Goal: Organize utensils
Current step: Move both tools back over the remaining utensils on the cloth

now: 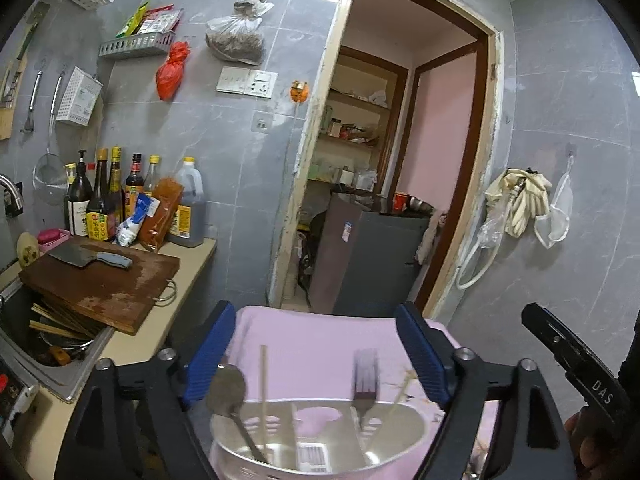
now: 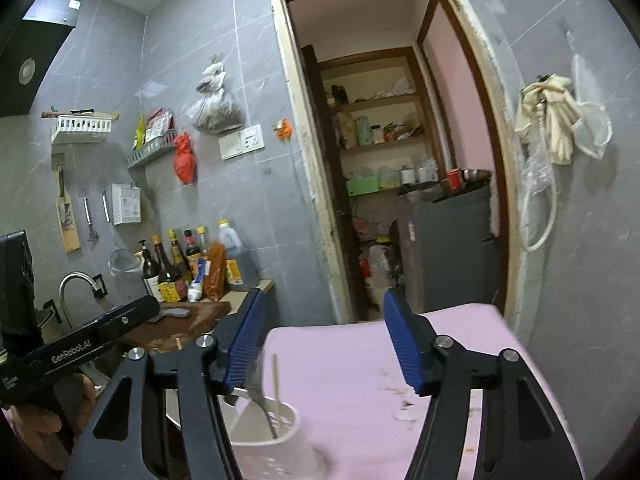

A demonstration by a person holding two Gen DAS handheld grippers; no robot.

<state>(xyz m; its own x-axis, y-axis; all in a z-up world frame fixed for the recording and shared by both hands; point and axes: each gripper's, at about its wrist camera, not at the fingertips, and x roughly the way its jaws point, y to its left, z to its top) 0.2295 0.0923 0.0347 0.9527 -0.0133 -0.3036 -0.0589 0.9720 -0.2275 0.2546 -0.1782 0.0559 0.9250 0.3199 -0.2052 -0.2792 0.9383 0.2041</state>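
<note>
Utensil holder on the pink worktop, both claws wide and holding nothing.

We see the white utensil holder (image 1: 320, 436) on the pink worktop (image 1: 312, 332), containing a spoon (image 1: 226, 390), fork (image 1: 364, 380) and chopsticks (image 1: 263, 384). Our left claw (image 1: 316, 352) straddles it; our right claw (image 2: 320, 344) hovers just beside it. Left of the worktop, a sink (image 1: 52, 344) holds more chopsticks.

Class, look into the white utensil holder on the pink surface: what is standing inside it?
Inside the white utensil holder stand a spoon, a fork and a chopstick. A divider splits it. The utensils' lower ends and the holder's bottom are out of view.
</note>
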